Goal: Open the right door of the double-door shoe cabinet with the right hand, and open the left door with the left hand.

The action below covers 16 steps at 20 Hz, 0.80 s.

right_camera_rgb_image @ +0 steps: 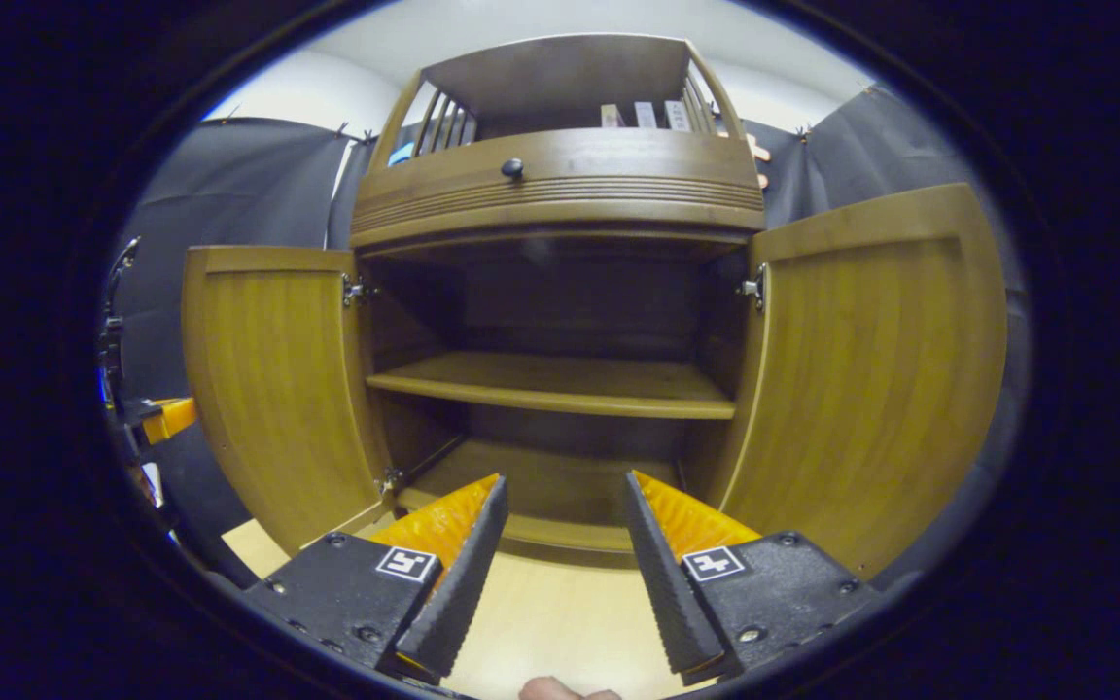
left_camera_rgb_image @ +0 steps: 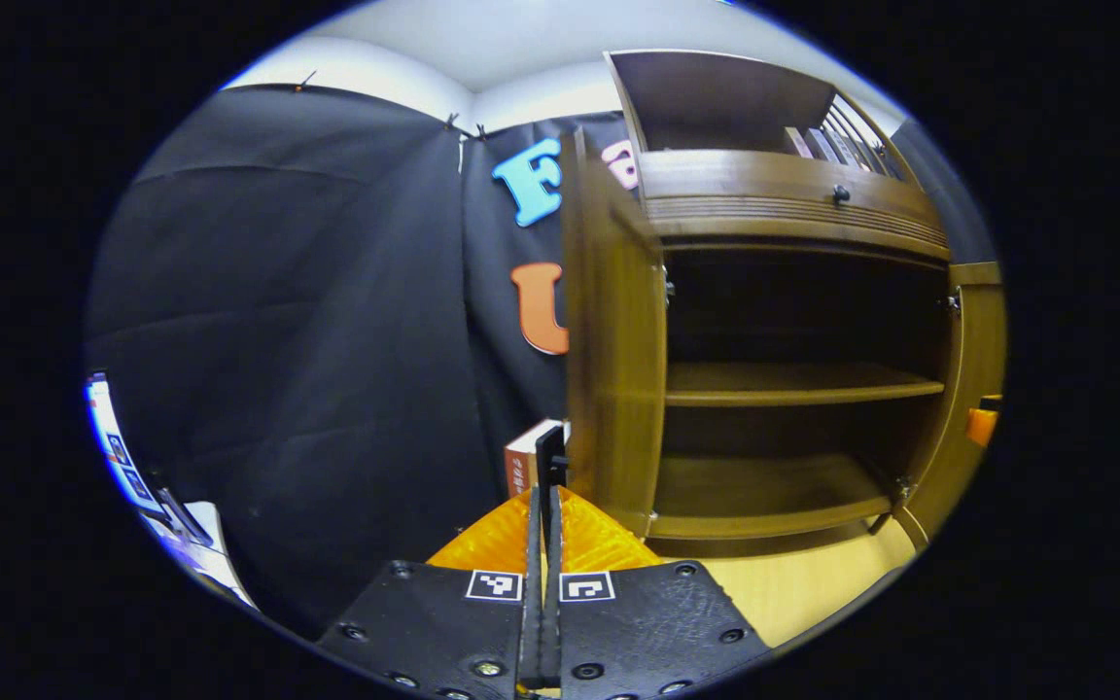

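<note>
doors (right_camera_rgb_image: 268, 389) both swung open; left tool (left_camera_rgb_image: 552, 457) closed, right tool (right_camera_rgb_image: 565, 506) spread.

Walls: black cloth (left_camera_rgb_image: 307, 321) draped around the booth.
Ceiling: plain white (right_camera_rgb_image: 541, 24).
Floor: pale wood (right_camera_rgb_image: 560, 622).

A wooden shoe cabinet (left_camera_rgb_image: 793, 321) fills the right half of the frame, both doors swung open. The left door (left_camera_rgb_image: 609, 350) stands edge-on at centre; the right door (left_camera_rgb_image: 968, 389) sits at the far right edge. Two bare shelves (left_camera_rgb_image: 793, 381) show inside. At bottom centre, the left gripper (left_camera_rgb_image: 542, 544) has its fingers pressed together just beside the left door's edge.
</note>
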Available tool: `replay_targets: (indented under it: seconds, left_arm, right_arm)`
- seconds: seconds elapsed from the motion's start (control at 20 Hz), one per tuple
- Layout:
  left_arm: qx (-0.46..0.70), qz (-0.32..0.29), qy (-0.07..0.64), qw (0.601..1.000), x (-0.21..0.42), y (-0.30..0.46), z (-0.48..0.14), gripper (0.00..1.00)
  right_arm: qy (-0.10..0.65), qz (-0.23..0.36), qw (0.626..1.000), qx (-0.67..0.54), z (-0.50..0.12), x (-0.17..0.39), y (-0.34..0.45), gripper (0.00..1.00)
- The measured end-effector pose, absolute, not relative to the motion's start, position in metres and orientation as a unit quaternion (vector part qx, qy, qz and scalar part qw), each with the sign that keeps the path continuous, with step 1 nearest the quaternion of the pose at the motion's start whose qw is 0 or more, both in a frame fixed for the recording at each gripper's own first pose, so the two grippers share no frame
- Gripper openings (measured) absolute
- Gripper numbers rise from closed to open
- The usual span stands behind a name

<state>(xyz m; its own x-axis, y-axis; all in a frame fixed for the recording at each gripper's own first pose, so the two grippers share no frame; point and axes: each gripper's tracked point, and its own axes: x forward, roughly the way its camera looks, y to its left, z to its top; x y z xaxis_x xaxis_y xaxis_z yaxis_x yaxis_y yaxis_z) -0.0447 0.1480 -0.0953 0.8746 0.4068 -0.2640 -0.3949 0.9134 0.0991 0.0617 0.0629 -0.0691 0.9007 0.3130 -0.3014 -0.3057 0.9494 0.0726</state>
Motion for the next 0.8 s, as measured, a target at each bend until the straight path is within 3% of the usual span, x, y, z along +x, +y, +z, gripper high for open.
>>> replay_targets:
  seconds: [0.35,0.4,0.45,0.5,0.55,0.75,0.8]
  left_arm:
    - [0.017,0.143,0.089,0.986,-0.026,0.091,-0.047,0.0]
    - [0.013,0.126,0.084,0.988,-0.024,0.08,-0.041,0.0]
    - [0.011,0.112,0.079,0.99,-0.02,0.068,-0.037,0.14]
    - [0.008,0.099,0.073,0.992,-0.013,0.059,-0.033,0.06]
    - [-0.001,0.081,0.077,0.994,-0.009,0.045,-0.032,0.24]
    - [-0.041,0.023,0.086,0.995,0.007,0.002,-0.024,0.52]
    - [-0.043,0.014,0.082,0.996,0.01,-0.008,-0.02,0.46]
  right_arm:
    - [0.121,0.136,0.983,0.007,-0.039,0.061,0.047,0.83]
    - [0.117,0.135,0.984,0.002,-0.036,0.06,0.044,0.89]
    - [0.112,0.136,0.984,0.0,-0.031,0.058,0.042,0.92]
    - [0.106,0.137,0.985,0.0,-0.024,0.056,0.042,0.93]
    - [0.099,0.137,0.986,0.0,-0.016,0.053,0.04,0.93]
    - [0.086,0.134,0.987,0.006,-0.002,0.05,0.03,0.96]
    - [0.087,0.132,0.987,0.009,0.0,0.05,0.027,0.96]
